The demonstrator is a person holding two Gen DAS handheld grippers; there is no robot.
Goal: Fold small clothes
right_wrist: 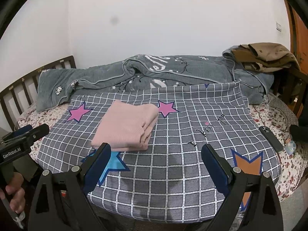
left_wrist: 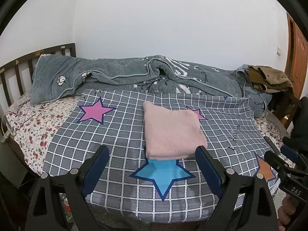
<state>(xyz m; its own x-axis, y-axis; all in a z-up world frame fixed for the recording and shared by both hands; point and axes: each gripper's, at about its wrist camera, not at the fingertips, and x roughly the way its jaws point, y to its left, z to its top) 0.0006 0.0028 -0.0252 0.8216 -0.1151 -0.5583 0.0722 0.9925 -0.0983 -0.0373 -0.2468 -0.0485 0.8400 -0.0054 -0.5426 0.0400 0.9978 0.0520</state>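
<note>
A pink knit garment (left_wrist: 172,132) lies folded into a thick rectangle on the grey checked cloth with stars (left_wrist: 115,134). It also shows in the right wrist view (right_wrist: 126,128), left of centre. My left gripper (left_wrist: 153,153) is open and empty, its fingertips just short of the garment's near edge. My right gripper (right_wrist: 156,151) is open and empty above the checked cloth (right_wrist: 182,134), to the right of the garment. Each gripper shows at the edge of the other's view: the right one (left_wrist: 277,154) and the left one (right_wrist: 34,130).
A rumpled grey quilt (left_wrist: 134,77) lies along the back of the bed by the wall. Brown clothes (right_wrist: 267,57) are heaped at the back right. A dark phone (right_wrist: 270,138) and a small figurine (right_wrist: 289,146) lie on the floral sheet at right. A wooden headboard (left_wrist: 17,73) stands at left.
</note>
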